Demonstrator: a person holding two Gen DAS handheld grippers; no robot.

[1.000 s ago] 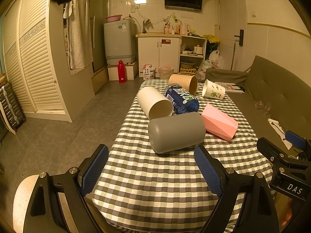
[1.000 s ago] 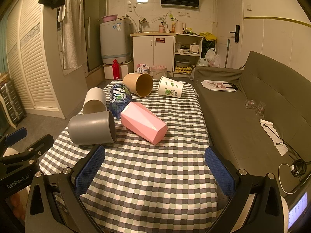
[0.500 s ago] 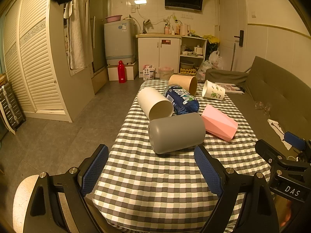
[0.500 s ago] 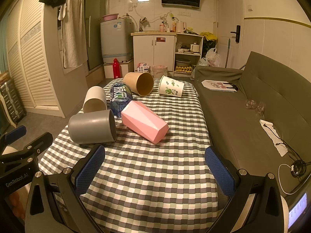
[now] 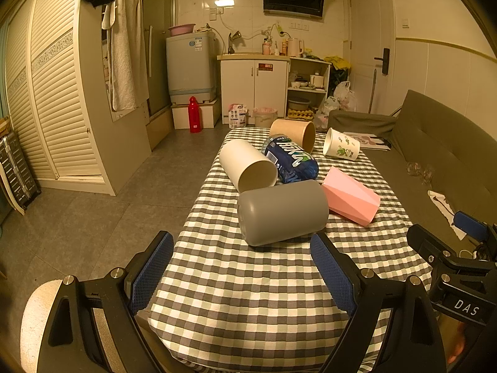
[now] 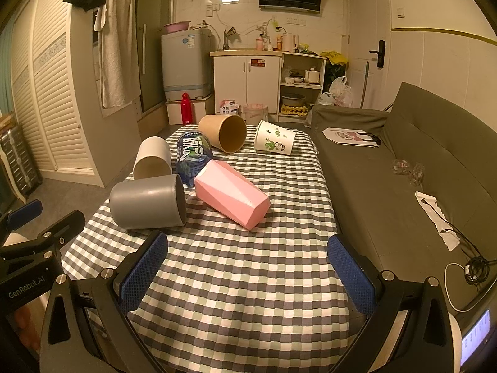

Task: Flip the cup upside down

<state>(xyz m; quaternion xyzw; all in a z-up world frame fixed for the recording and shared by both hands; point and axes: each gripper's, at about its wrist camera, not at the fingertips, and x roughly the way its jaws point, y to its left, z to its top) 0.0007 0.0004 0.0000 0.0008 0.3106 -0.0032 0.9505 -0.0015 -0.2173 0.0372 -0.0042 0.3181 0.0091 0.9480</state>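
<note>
Both the left tool (image 5: 242, 267) and right tool (image 6: 247, 267) were spread wide and empty, short of the toppled grey cup (image 5: 282, 213) on the table (image 5: 248, 295), apparently to straddle it.

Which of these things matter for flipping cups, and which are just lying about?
For the job: grey cup, pink cup, cream cup, brown cup, printed paper cup, both tongs.
Lying about: blue bottle, sofa, red bottle.

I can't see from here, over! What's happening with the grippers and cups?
Left gripper open, empty; right gripper open, empty. Grey cup nearest, on its side, untouched. Pink cup beside it, also lying down. Nothing blocking.
</note>
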